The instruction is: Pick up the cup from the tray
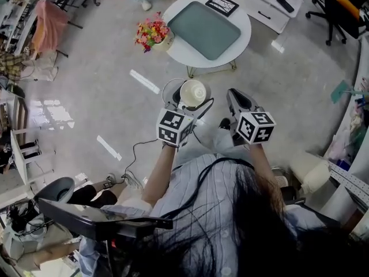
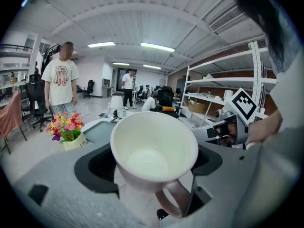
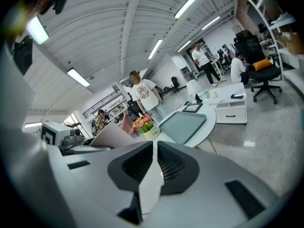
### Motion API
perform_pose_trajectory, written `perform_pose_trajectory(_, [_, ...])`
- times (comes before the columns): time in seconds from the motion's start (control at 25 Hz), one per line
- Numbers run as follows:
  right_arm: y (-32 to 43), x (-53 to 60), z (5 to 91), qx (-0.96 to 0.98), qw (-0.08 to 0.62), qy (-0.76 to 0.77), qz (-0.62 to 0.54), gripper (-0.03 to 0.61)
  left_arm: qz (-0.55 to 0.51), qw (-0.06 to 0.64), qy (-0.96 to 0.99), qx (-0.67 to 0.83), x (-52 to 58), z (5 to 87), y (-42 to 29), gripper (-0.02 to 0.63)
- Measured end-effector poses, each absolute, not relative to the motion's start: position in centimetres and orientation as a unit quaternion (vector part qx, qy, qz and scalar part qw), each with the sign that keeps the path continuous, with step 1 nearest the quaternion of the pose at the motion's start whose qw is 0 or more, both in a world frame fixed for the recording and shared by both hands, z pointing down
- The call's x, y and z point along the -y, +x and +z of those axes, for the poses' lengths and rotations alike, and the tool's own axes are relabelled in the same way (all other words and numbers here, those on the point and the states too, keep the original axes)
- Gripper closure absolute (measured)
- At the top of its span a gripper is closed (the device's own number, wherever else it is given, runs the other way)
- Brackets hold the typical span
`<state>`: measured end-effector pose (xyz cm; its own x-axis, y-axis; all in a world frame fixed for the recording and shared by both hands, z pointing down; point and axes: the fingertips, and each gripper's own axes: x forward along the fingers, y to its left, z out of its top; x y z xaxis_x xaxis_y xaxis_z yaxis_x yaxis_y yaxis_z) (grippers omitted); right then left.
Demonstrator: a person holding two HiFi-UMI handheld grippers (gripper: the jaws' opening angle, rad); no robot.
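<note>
Left tool [image 1: 187, 101] grips cup [image 1: 193, 91] | right tool [image 1: 237, 97] closed, empty | tray [image 1: 204, 29], flowers [image 1: 151, 32] ahead

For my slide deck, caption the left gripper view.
Left gripper shut on an empty white cup, tray and flowers behind.

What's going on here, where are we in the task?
A person holds a gripper in each hand, standing back from the round white table. The left gripper is shut on a cream cup, held in the air, off the teal tray. A flower pot sits beside the tray. The right gripper is shut and empty.
</note>
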<state>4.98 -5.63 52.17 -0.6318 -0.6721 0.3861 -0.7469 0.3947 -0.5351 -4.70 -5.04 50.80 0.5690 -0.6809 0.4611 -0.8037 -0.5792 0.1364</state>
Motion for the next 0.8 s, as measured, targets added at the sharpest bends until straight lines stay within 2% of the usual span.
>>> perform_pose_trajectory(0.52, [-5.0, 2.4, 48.8, 0.824, 0.042, 0.466, 0.321, 0.534, 0.188, 0.174, 0.9, 0.352, 1.5, 49.2, -12.9, 0.169])
perform_pose_trajectory(0.8, [-6.7, -1.9, 50.0, 0.813, 0.038, 0.482, 0.325, 0.535, 0.198, 0.183, 0.907, 0.325, -2.6, 50.5, -14.3, 0.169])
